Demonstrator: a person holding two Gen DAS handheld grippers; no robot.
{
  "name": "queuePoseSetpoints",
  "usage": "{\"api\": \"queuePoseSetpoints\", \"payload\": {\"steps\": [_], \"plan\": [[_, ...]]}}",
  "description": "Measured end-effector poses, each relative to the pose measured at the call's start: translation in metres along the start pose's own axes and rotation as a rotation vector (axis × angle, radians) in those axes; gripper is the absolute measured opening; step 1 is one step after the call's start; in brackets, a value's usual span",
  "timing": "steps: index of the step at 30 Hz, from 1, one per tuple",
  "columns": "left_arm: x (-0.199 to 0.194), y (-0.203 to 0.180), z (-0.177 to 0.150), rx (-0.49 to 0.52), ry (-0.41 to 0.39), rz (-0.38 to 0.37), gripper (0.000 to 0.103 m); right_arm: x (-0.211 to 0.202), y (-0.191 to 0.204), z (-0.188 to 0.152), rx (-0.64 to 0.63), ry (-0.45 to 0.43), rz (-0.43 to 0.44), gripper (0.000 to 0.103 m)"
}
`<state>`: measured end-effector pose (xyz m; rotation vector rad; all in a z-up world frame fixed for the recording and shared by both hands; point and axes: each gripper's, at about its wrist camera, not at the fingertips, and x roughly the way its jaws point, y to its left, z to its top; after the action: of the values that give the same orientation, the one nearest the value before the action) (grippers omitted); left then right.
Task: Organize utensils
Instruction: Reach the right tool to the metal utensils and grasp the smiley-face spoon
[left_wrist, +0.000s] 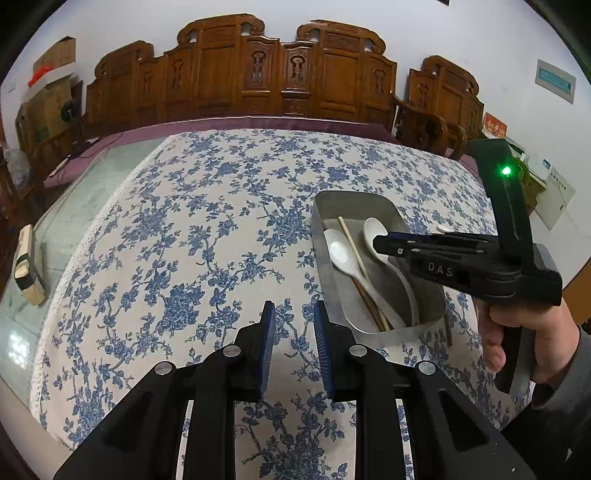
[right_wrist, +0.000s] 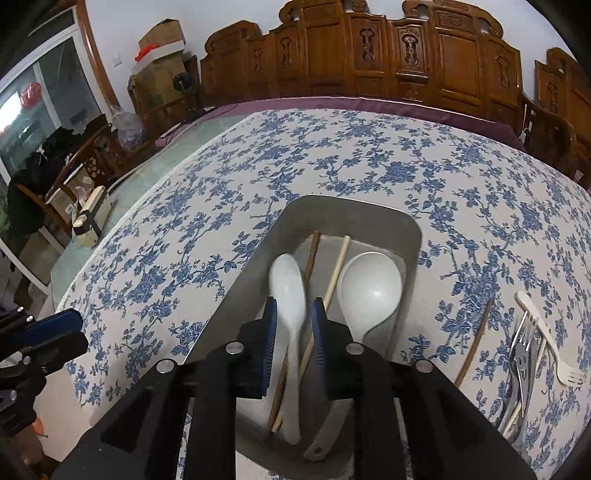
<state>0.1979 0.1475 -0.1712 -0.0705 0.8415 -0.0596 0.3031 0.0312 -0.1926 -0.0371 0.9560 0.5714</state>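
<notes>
A grey metal tray (right_wrist: 369, 218) (left_wrist: 354, 206) sits on the floral tablecloth. It holds a narrow white spoon (right_wrist: 288, 291), a large white ladle spoon (right_wrist: 371, 290), a dark chopstick (right_wrist: 312, 254) and a pale chopstick (right_wrist: 338, 266). My right gripper (right_wrist: 294, 332) hovers over the tray, open, with the narrow spoon showing between its fingers but not gripped. In the left wrist view the right gripper (left_wrist: 380, 243) is above the tray. My left gripper (left_wrist: 294, 339) is open and empty over the cloth left of the tray.
To the right of the tray lie a dark chopstick (right_wrist: 474, 341), metal forks (right_wrist: 521, 354) and a white plastic fork (right_wrist: 546, 336). Carved wooden chairs (left_wrist: 243, 74) line the far side. A small box (left_wrist: 27, 266) sits at the table's left.
</notes>
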Motion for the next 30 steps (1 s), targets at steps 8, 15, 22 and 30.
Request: {"api": "queuePoseSetpoints", "payload": {"steps": [8,15,22,30], "plan": [[-0.006,-0.014,0.000,0.023,-0.018,-0.011,0.020,-0.048,-0.016,-0.016,-0.038,-0.047,0.018,0.022],[-0.001,-0.038,-0.006,0.039,-0.004,-0.031,0.032,-0.095,-0.054,-0.053,-0.074,-0.055,-0.031,0.022],[0.004,-0.071,-0.010,0.062,0.003,-0.065,0.040,-0.112,-0.109,-0.092,-0.059,-0.009,-0.132,0.022],[0.011,-0.111,-0.009,0.092,0.012,-0.110,0.041,-0.108,-0.159,-0.119,-0.004,0.043,-0.189,0.021]]}}
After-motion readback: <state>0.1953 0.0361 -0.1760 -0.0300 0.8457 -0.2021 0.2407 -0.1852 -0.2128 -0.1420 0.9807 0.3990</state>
